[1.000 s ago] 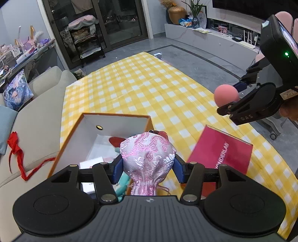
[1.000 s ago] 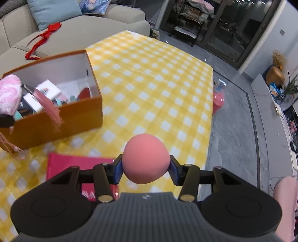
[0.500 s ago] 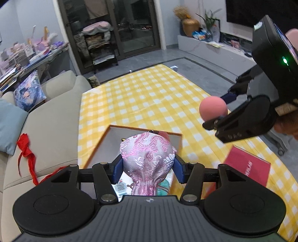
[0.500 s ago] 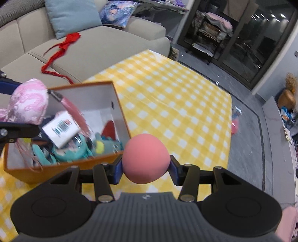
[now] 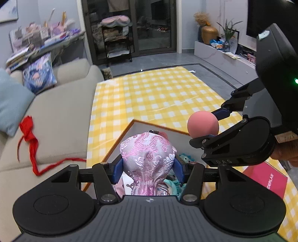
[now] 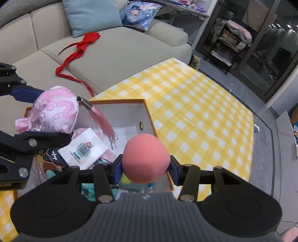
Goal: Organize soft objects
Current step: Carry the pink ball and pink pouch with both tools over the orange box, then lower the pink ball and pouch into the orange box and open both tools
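My left gripper (image 5: 148,170) is shut on a pink brocade pouch (image 5: 148,158) with a pink tassel (image 6: 104,124), held above the orange-rimmed box (image 6: 147,113). My right gripper (image 6: 146,165) is shut on a round pink sponge ball (image 6: 146,161), held over the box's near right corner. In the left wrist view the ball (image 5: 203,123) hangs to the right of the pouch. In the right wrist view the pouch (image 6: 54,111) is at the left. The box holds a white card (image 6: 83,149), teal soft items (image 5: 184,157) and other small things.
The box stands on a yellow checked tablecloth (image 6: 195,111) beside a beige sofa (image 6: 111,52) with a red ribbon (image 6: 80,46) and cushions (image 6: 91,14). A red-pink booklet (image 5: 268,178) lies on the cloth right of the box.
Both grippers have moved over the box, still gripping. The ball has moved from beside the box to above its corner, closer to the pouch.
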